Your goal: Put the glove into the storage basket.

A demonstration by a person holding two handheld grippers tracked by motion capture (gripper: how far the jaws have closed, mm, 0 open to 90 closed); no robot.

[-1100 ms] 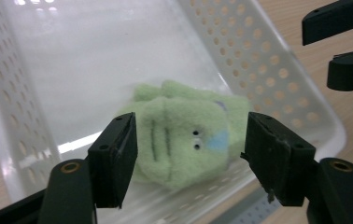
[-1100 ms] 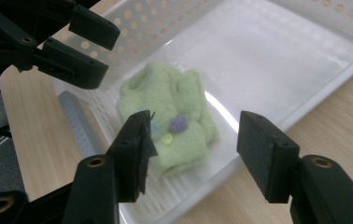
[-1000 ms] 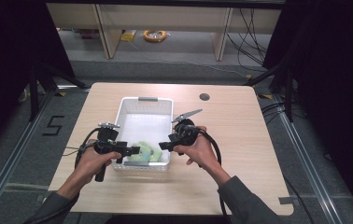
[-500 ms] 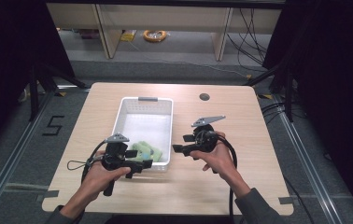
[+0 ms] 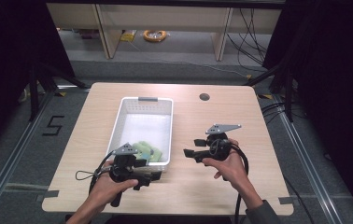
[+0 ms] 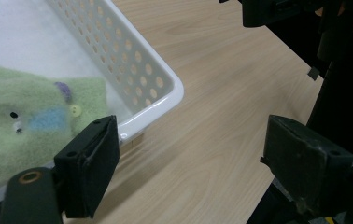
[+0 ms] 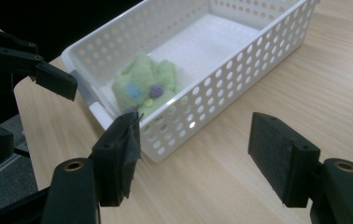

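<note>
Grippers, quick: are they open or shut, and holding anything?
Left gripper: open, holding nothing.
Right gripper: open, holding nothing.

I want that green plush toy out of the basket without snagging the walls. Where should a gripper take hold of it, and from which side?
Probably from straight above. The green plush toy lies slumped in the white basket's near end, close against the perforated walls, so a sideways approach looks blocked. Pinch the raised soft bulk around its middle, where the fabric bunches highest.

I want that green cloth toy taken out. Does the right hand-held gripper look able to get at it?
Probably yes. The right hand-held gripper is open beside the basket, whose top is open; the green toy lies uncovered in the near end. It must go over the wall.
</note>
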